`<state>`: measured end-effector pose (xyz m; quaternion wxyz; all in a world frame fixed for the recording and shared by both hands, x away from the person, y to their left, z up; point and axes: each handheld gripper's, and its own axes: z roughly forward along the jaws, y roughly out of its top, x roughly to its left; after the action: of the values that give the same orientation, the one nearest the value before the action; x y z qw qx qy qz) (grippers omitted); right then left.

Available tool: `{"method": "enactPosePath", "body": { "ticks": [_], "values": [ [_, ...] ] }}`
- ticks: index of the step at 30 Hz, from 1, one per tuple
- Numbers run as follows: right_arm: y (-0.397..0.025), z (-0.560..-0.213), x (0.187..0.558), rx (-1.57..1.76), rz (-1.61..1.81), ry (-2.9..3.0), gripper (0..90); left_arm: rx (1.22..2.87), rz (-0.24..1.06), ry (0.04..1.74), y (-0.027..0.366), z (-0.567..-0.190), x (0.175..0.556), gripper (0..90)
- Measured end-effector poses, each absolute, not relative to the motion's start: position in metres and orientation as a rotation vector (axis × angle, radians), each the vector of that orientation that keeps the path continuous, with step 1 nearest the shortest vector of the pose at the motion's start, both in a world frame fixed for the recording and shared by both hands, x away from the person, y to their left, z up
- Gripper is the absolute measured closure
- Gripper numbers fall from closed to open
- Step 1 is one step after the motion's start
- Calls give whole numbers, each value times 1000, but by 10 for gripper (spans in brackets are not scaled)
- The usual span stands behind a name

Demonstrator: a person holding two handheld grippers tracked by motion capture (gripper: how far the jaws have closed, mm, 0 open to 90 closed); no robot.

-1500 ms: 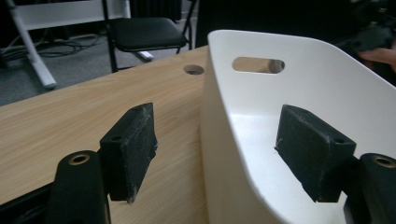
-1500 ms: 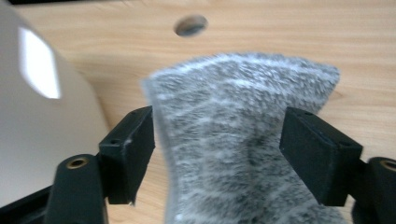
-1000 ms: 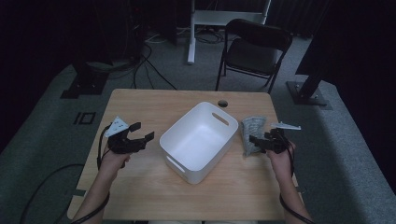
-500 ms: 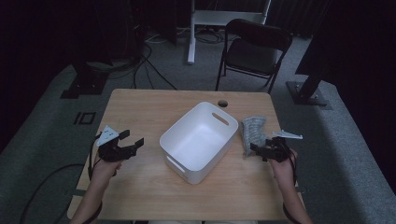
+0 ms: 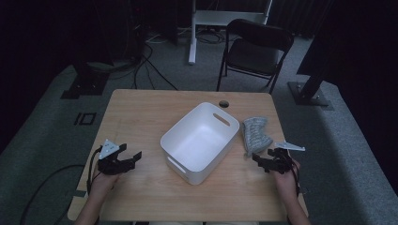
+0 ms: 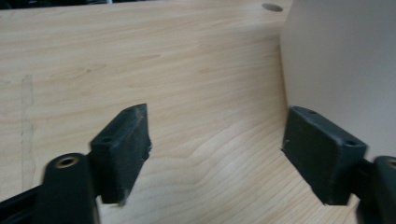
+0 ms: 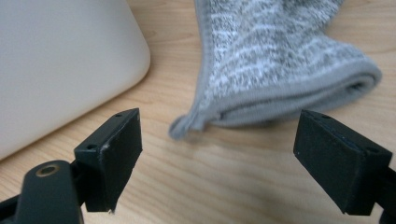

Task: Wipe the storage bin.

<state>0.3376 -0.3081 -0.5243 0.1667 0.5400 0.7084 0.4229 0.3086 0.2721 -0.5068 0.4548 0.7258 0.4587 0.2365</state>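
Both forearms come in low from the near table edge, hands resting near the wooden table [image 5: 141,117] surface. Left gripper [image 5: 132,158] sits at the near-left, pointing right toward the white bin [image 5: 199,140]; jaws spread wide, nothing between them, just bare wood in the left gripper view, with the bin's wall [image 6: 336,70] close beside the right-hand jaw. Grey plate on top of it tilts up and to the left. Right gripper [image 5: 259,161] sits at the near-right, wrist angled so the jaws point left and a bit away from the person, toward the folded grey cloth [image 5: 256,136]. Its jaws are wide too, holding nothing. In the right gripper view the cloth [image 7: 280,70] lies flat on the table just ahead of the jaws, folded edge facing them, not touched; the bin's rounded corner [image 7: 70,60] is just beside the cloth on the left. Cloth lies right of the bin, between it and the table's right edge. Bin sits mid-table, turned diagonally, empty. Black folding chair [image 5: 256,51] stands beyond the far edge.
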Motion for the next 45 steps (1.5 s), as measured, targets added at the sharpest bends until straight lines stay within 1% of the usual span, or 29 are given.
{"method": "enactPosePath", "body": {
  "ticks": [4, 6, 9, 15, 19, 20, 22, 24, 27, 34, 45],
  "values": [
    [-311, -528, 322, 1540, 1194, 2001, 150, 1788, 567, 1146, 273, -512, 301, 222],
    [-311, -528, 315, 1529, 1182, 1999, 150, 1797, 579, 1149, 273, -513, 298, 196],
    [-312, -530, 305, 1524, 1179, 1988, 150, 1793, 584, 1157, 274, -514, 295, 187],
    [-319, -532, 293, 1536, 1178, 1910, 138, 1787, 581, 1184, 277, -518, 288, 177],
    [-321, -532, 288, 1546, 1158, 1884, 138, 1782, 606, 1207, 277, -521, 284, 163],
    [-324, -535, 286, 1563, 1135, 1872, 137, 1776, 640, 1240, 278, -523, 281, 146],
    [-326, -538, 285, 1582, 1120, 1857, 137, 1761, 677, 1291, 282, -526, 277, 146],
    [-327, -538, 285, 1590, 1104, 1825, 137, 1755, 686, 1310, 283, -527, 276, 146],
    [-330, -541, 286, 1630, 1085, 1786, 136, 1735, 701, 1401, 290, -532, 277, 145],
    [-335, -549, 291, 1692, 1045, 1763, 127, 1754, 753, 1452, 289, -536, 279, 146],
    [-324, -558, 297, 1687, 972, 1822, 120, 1769, 800, 1518, 289, -540, 282, 146]
  ]
}}
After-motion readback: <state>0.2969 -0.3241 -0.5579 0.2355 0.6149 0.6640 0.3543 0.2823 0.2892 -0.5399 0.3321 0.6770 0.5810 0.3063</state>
